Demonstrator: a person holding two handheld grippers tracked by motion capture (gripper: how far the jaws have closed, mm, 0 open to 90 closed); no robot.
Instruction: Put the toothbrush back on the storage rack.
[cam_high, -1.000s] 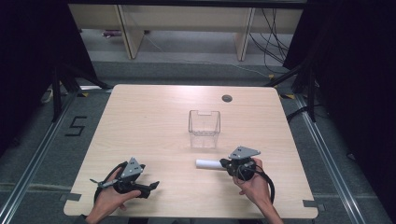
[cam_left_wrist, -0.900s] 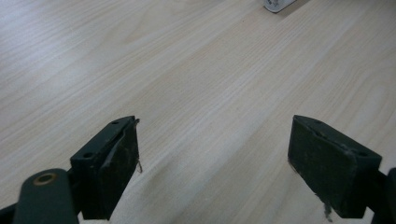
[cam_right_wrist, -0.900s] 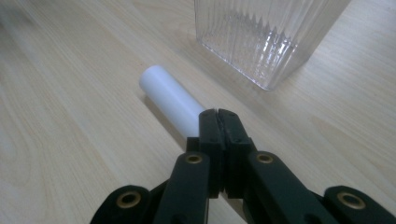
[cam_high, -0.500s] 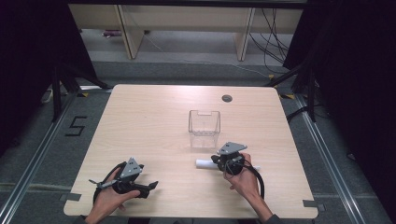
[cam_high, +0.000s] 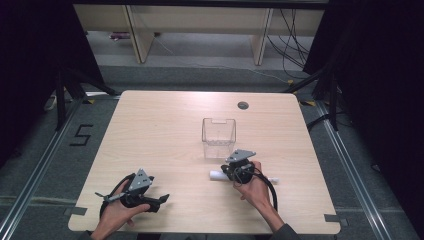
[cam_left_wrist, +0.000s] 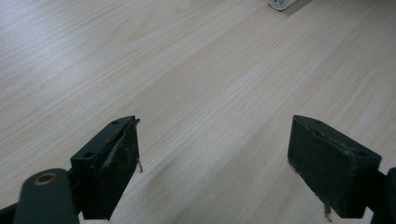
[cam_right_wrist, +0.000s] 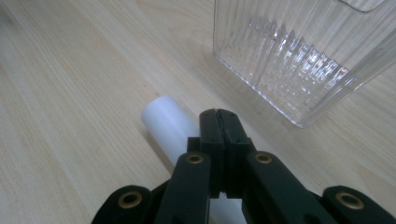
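Looking down on a pale wooden table (cam_high: 165, 130), with dark curtains at 9 and 3 o'clock and shelving at 12. Seeing a clear ribbed container (cam_high: 218, 137) standing upright near the centre, apparently empty, and a small round grommet (cam_high: 243, 105) toward 1 o'clock from it.

Finding the white tube (cam_high: 216, 174) lying flat on the wood at about 6 o'clock from the container, near it but apart. Noting the right gripper (cam_high: 235, 167) hovering right over the tube, jaws pressed fully together with nothing between them; in the right gripper view, the closed tips (cam_right_wrist: 218, 114) sitting above the tube (cam_right_wrist: 166, 116), whose end is poking out toward 10 o'clock.

Spotting the left gripper (cam_high: 162, 199) resting at 7 o'clock on the table, well apart from everything, jaws spread wide over bare wood (cam_left_wrist: 212, 154).

Judging progress as barely begun: tube not yet gripped or lifted, container not yet loaded. Remaining, most likely: opening the right jaws, closing on the tube, raising it, lowering it into the container.
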